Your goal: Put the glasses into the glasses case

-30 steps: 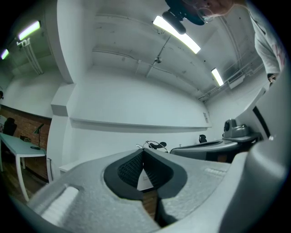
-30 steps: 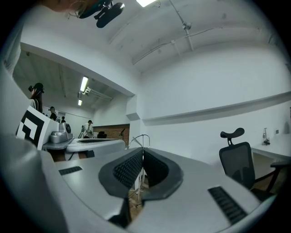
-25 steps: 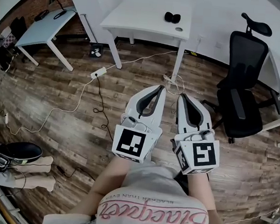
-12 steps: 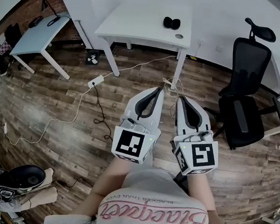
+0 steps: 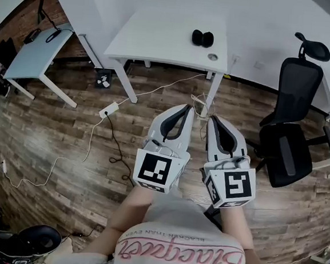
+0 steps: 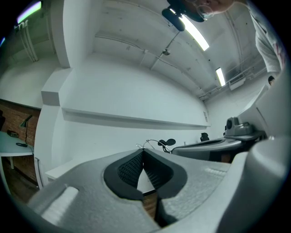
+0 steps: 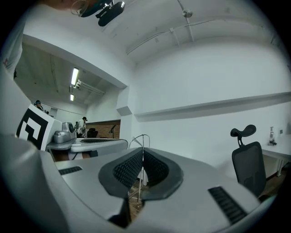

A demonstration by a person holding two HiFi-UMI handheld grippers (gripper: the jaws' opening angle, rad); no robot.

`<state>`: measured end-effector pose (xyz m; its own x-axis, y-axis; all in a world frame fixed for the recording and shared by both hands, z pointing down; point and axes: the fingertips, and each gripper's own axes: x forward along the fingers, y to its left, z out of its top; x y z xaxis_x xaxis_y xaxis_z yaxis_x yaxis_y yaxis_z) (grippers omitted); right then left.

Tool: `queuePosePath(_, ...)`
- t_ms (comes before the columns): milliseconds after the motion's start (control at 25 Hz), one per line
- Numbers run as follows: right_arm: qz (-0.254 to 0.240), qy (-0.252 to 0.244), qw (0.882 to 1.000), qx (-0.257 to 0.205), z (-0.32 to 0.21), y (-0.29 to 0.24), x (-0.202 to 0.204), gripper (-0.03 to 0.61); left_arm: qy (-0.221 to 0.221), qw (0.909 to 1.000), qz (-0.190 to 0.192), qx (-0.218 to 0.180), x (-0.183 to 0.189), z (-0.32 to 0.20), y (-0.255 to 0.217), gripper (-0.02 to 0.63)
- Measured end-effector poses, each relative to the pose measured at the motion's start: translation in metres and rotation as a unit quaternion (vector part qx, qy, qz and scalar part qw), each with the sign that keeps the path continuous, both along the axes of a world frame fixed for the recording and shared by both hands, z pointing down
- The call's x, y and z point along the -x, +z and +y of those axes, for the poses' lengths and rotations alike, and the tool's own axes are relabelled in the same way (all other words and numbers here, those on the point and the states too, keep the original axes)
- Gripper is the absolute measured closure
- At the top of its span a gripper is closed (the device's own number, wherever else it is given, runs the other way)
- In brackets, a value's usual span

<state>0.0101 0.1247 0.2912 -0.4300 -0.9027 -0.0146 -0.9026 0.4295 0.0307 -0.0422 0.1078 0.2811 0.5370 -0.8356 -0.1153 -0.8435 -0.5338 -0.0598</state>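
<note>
Change: the white rectangular table [image 5: 162, 33] and the small black rounded object [image 5: 202, 38] on it now sit lower in the head view than a second ago. The black mesh office chair [image 5: 293, 111] has shifted to the right. The legs and shoes at the lower left have slid almost out of sight. Both grippers keep their place in front of our chest.

Left gripper: we hold the grey-shelled left gripper [image 5: 188, 107] level over the floor, pointing away from us, its marker cube nearest our body. In the left gripper view [image 6: 142, 151] its dark ribbed pads [image 6: 128, 169] meet at the tips with nothing between them.

Right gripper: the matching right gripper [image 5: 212, 119] lies just beside the left one, roughly parallel to it. In the right gripper view [image 7: 142, 150] its jaws are also closed tip to tip on nothing.

Task thing: the small black rounded object lies towards the far right of the white rectangular table, well apart from both grippers. It is too small for us to tell whether it is the case or the glasses.

Floor: brown wood-plank floor [image 5: 56, 130] runs beneath us, with a white power strip [image 5: 110, 107] and its thin cables lying on it near the table legs.

Surroundings: a pale blue table [image 5: 31, 51] stands at the far left, and the black mesh office chair stands to the right of the grippers.
</note>
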Motion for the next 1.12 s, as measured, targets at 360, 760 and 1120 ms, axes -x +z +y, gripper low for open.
queuePosePath(360,0.013,0.019,1.000,-0.001,-0.054,-0.002,0.012,0.566,0.018,0.9998,0.004,0.001,0.009,-0.057,0.000,0.608)
queuePosePath(760,0.014,0.019,1.000,0.019,-0.090,0.010,0.017,0.565,0.020,0.9995,0.006,0.023,0.014,-0.094,0.013,0.608)
queuePosePath(1120,0.007,0.025,0.999,0.030,-0.146,0.017,0.001,0.565,0.019,0.9995,0.007,0.025,0.006,-0.146,0.015,0.607)
